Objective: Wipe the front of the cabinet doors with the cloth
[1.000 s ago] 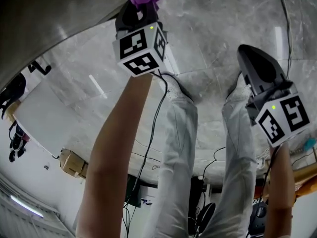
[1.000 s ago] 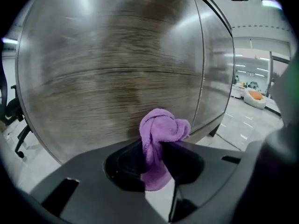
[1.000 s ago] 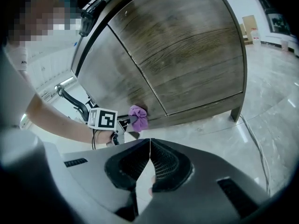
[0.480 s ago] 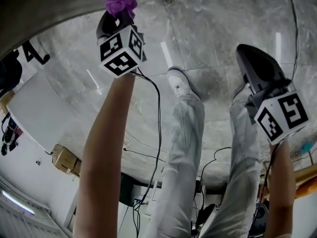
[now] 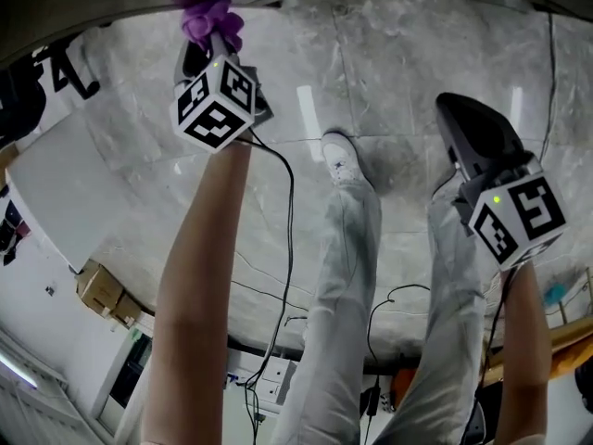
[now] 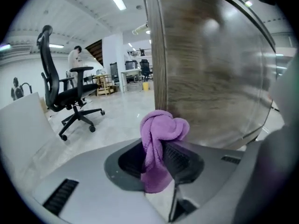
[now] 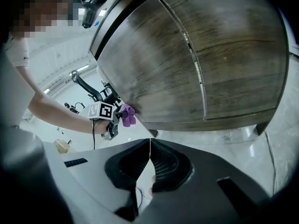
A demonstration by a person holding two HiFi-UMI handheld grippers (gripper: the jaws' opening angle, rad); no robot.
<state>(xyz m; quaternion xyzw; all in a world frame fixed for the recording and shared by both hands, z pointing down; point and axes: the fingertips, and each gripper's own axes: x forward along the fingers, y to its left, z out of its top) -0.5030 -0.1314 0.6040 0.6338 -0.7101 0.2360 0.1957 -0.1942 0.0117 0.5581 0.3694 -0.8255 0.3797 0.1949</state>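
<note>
Cloth, 1, is sitting clamped in left gripper; jaws of right gripper are meeting, empty; only its view is showing 2 doors.

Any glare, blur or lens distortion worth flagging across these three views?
Head view: the purple cloth is blurred at the top edge, and light streaks reflect off the glossy floor. Left gripper view: cloth sharp, cabinet front soft with a pale glare patch, fisheye bending its edge. Right gripper view: fisheye bows the cabinet front, corners vignette dark, mosaic patch top left.

Blk office chair on marble floor; cardboard box
</note>
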